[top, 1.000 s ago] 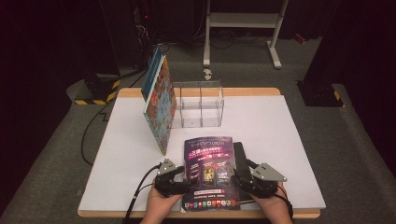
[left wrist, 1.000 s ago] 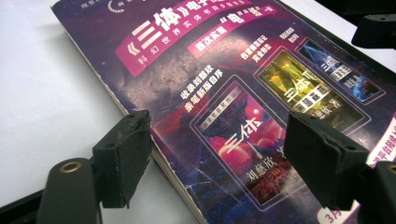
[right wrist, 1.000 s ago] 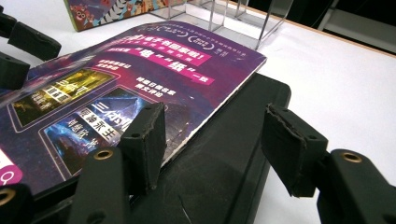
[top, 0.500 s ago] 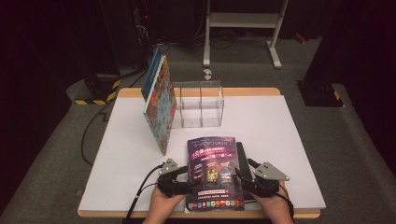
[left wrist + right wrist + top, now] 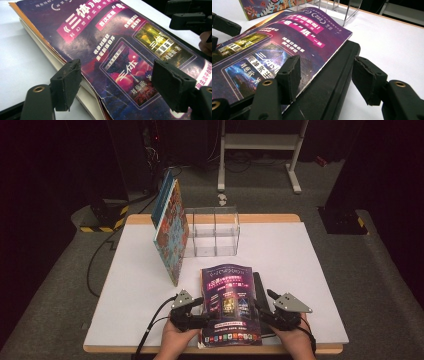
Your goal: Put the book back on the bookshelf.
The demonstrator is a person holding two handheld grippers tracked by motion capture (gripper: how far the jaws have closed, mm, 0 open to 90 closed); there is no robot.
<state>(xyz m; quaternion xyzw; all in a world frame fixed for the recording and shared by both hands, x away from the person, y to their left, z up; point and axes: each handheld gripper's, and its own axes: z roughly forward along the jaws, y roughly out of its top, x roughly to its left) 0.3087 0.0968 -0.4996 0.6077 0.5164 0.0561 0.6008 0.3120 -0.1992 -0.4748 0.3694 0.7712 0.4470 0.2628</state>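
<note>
My left tongs [image 5: 115, 85] straddle the purple book [image 5: 120, 50] at its spine edge, jaws apart and just eased inward a touch, one pad beside the page block, the other over the cover, neither pressing. My right tongs [image 5: 325, 77] stand apart around the book's other edge and the black slab [image 5: 329, 85] under it; I cannot tell whether the pads touch. The left gripper view gives me the cover's Chinese title 三体 in a pink band, which the high view blurs. The high view shows the book [image 5: 230, 305] at 6 o'clock on the white table [image 5: 300, 255], a clear acrylic rack [image 5: 212, 232] at 12, and a colourful picture book [image 5: 170, 232] standing on edge at 11
</note>
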